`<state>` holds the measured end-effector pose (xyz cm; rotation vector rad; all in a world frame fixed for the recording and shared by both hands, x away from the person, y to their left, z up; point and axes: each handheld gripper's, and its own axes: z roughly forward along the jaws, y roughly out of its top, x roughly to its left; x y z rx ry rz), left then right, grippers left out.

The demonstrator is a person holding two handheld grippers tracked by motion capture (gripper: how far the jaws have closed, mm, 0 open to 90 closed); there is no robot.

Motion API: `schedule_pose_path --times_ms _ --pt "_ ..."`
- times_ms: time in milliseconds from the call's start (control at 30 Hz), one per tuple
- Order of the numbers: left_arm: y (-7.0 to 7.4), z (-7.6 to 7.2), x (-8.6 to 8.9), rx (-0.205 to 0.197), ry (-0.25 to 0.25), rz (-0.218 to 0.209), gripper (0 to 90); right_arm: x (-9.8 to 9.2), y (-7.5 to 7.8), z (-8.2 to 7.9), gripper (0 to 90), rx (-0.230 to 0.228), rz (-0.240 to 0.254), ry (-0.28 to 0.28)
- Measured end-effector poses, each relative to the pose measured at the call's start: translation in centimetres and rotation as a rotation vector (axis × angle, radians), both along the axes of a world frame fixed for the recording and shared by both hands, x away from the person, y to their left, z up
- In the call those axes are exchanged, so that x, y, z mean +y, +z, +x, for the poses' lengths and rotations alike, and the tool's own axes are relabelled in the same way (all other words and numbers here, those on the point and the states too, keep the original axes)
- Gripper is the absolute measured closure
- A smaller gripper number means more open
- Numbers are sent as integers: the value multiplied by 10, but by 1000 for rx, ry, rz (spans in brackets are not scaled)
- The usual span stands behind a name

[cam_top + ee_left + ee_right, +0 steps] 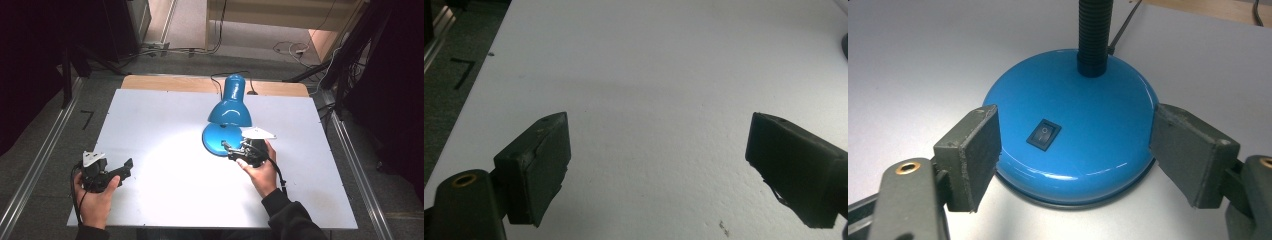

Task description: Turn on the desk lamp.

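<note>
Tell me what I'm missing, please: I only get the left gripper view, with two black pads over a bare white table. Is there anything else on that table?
Observer: Yes, a blue desk lamp stands near the table's far middle, its shade pointing down at the white table.
Operator: Where's the other gripper?
Observer: The right gripper sits at the lamp's round base, jaws open, one on either side of it.
Operator: Is it squeezing the base?
Observer: I cannot tell. In the right gripper view the pads sit very close to the base's edge.
Operator: Anything on that base?
Observer: A small black rocker switch lies on top, in front of the black flexible neck.
</note>
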<state>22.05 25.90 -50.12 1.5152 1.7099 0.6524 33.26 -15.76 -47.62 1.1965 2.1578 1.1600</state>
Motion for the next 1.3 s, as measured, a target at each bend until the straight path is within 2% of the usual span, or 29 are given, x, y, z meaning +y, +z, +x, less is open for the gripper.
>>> schedule_pose_path --times_ms 300,667,1300 --pt "0 0 0 -1 3 -1 119 -14 2 -3 180 -4 -14 -4" --pt "0 0 0 -1 0 2 119 -38 5 -9 176 -8 4 -25" --pt "1 0 -1 -1 1 2 119 -86 1 -21 174 7 6 -90"
